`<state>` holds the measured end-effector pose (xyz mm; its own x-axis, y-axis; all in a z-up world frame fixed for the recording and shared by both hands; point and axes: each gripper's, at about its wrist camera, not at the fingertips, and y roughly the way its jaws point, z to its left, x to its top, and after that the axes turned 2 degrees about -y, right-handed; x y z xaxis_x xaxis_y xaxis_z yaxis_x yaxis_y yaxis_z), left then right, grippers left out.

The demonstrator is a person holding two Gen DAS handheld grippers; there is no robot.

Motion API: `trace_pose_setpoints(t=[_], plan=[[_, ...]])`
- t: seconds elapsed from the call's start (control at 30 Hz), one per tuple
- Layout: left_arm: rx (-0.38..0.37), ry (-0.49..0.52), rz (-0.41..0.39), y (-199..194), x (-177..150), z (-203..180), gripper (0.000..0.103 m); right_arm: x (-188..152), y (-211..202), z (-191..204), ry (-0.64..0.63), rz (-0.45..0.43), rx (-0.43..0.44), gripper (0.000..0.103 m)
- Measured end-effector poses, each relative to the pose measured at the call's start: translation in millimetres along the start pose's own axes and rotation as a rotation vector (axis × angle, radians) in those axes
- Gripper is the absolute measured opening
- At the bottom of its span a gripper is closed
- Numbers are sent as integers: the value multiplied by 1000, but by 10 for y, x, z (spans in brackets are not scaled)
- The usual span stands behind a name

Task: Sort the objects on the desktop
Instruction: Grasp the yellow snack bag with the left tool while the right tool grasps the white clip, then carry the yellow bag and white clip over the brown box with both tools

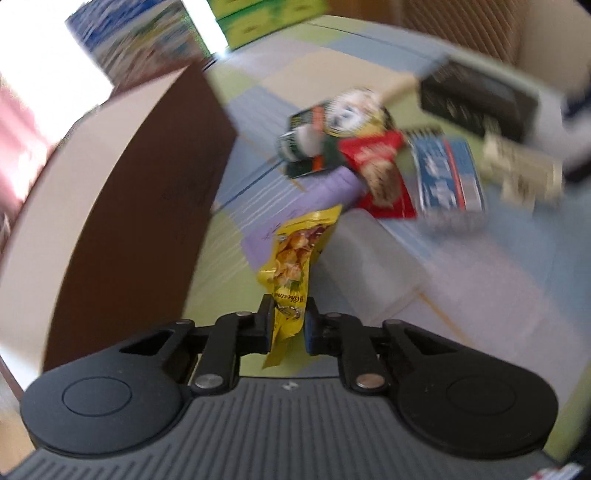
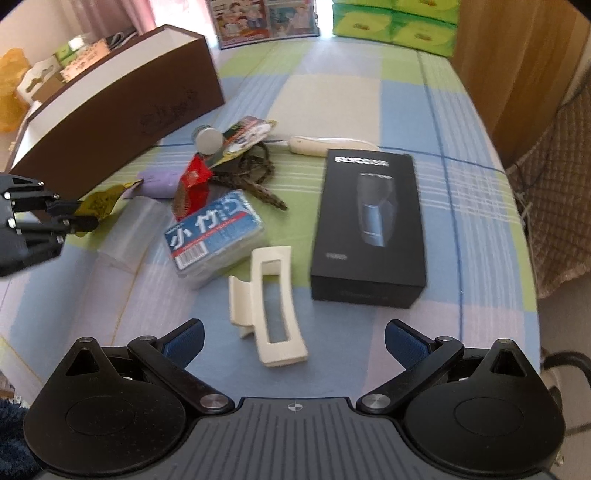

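My left gripper (image 1: 289, 318) is shut on a yellow snack packet (image 1: 291, 258) and holds it just above the table beside the brown box (image 1: 147, 192). In the right wrist view the left gripper (image 2: 79, 216) shows at the left edge with the packet (image 2: 99, 201). My right gripper (image 2: 293, 341) is open and empty, just short of a cream hair claw clip (image 2: 269, 306). A pile holds a blue card box (image 2: 214, 232), a red packet (image 2: 194, 184), a purple item (image 2: 157, 182) and a small can (image 2: 208, 142).
A black shaver box (image 2: 369, 229) lies right of the clip. A clear plastic case (image 2: 129, 229) lies left of the blue box. A cream knife-like tool (image 2: 321, 146) and a braided cord (image 2: 258, 177) lie behind. Green tissue packs (image 2: 395, 22) stand at the far edge.
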<state>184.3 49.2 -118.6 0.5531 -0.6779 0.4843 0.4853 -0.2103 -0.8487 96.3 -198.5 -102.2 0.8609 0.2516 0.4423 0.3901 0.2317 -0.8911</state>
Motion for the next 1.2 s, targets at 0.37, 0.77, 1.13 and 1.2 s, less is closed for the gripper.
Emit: trace_pose_setpoints(t=[0.37,0.77,1.13,1.2], plan=[[-106,-436,103,-256,-123,487,11,3,226,203,-153,-3,27,74],[-65,-473,131,44,-173,589,11,8,465,268,-181,42,15,58],[-61,-483,105,102,-183,599,6,12,488,332,-211,0,-4,39],[-71,-498,99,60,-205,606,6,21,474,327,-208,1,-1,39]])
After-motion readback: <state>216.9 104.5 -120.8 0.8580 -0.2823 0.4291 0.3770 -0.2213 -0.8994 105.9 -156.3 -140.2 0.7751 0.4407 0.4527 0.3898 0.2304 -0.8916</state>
